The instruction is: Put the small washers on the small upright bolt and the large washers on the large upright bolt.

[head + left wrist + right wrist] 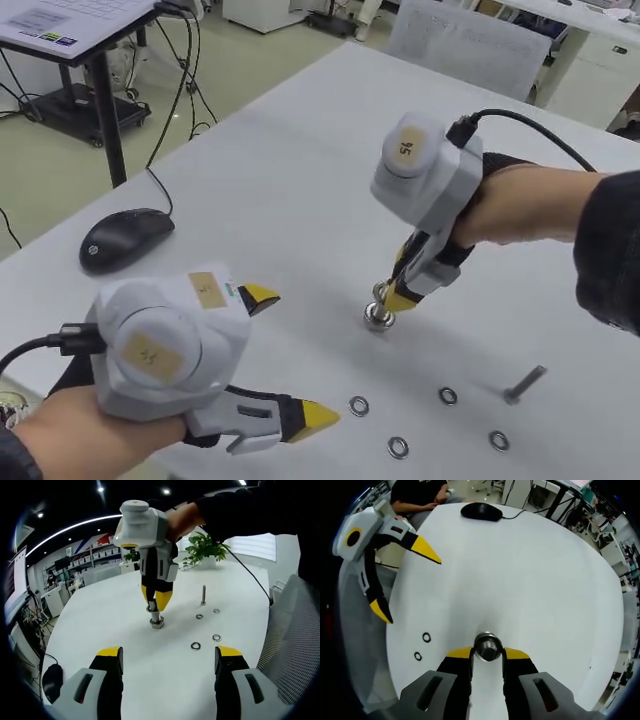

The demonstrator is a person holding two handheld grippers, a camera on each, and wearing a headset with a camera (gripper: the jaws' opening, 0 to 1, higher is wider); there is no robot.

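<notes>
The large bolt stands upright on its head mid-table. My right gripper points down at its top, shut on a large washer held at the bolt's tip. The left gripper hovers open near the front edge, nothing between its fingers. Several loose washers lie on the table, among them one by the left gripper's tip and one further right. The small bolt stands upright beyond them. In the left gripper view the right gripper sits over the large bolt.
A black mouse with its cable lies at the table's left edge. A laptop sits on a stand beyond it. A grey mesh chair stands at the far side. A person sits past the table.
</notes>
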